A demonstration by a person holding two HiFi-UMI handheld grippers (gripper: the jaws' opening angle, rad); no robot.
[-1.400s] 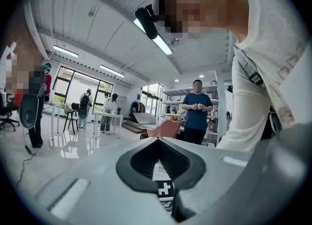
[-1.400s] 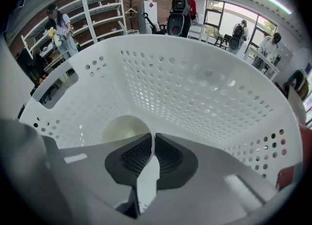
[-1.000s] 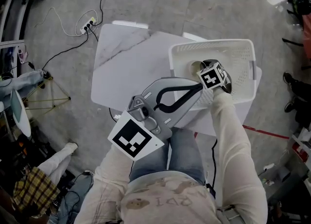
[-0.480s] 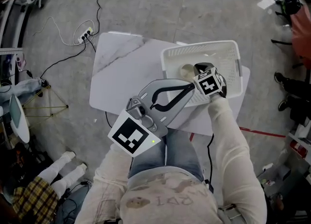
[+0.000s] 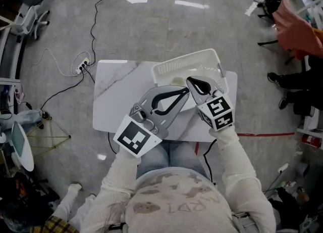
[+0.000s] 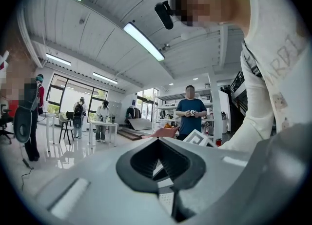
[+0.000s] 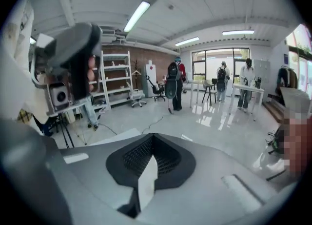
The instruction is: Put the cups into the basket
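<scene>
**Insp. A:** Table status?

**Insp. B:** White marble-look table (image 5: 121,93) on a grey floor. White perforated basket (image 5: 185,58) sits on its far right part.

**A:** L unit?

**B:** Left gripper (image 5: 185,92) is held above the table, w/ its tips at the basket's near rim. Jaws pressed together at the tips, nothing pinched. Its own view agrees: tips meet, w/ only a dark diamond-shaped gap behind them and perforated white plastic showing through. Its marker cube (image 5: 133,141) hangs past the table's near edge, over the person's lap.

**A:** R unit?

**B:** Right gripper (image 5: 190,80) has its tips over the basket interior, just beside the L tips. Jaws closed tip to tip, empty. Its own view shows the same, w/ a white sliver seen through the gap. Its marker cube (image 5: 218,113) is above the table's near right part.

**A:** Cups?

**B:** Cups can't be made out. Both grippers cover much of the basket interior, and the part that shows is too pale to read.

**A:** Surroundings?

**B:** A power strip (image 5: 81,67) w/ cables lies on the floor left of the table. Bystanders stand in the bkgd of both gripper views.
</scene>
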